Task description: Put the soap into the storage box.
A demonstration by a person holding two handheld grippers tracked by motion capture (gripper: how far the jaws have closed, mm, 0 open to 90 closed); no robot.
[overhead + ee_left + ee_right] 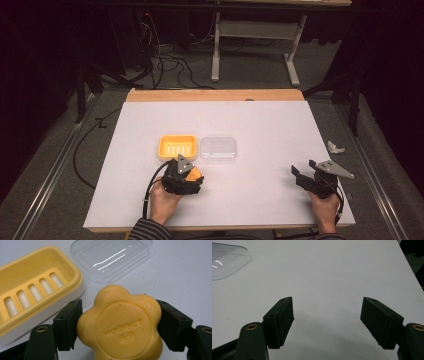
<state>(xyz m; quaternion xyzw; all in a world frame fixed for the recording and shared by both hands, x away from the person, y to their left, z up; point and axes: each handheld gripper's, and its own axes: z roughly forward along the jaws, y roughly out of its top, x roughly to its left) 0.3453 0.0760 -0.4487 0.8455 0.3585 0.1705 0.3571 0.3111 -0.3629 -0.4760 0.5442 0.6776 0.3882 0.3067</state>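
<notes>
Now we clamp the flower-shaped yellow soap (pixel 119 326) in our left gripper (pixel 117 325) beside the yellow soap dish (pixel 37 272); our right gripper (pixel 327 322) gapes, holding nothing.

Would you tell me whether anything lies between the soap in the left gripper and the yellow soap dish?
Nothing visible does. The left gripper holds the soap just short of the yellow soap dish, whose slotted tray is open. The clear lid lies beside the dish, not over it.

White surface (pixel 260 190) carrying yellow soap dish (pixel 177 147) and clear lid (pixel 218 149), sitting side by side, nearly touching.
</notes>
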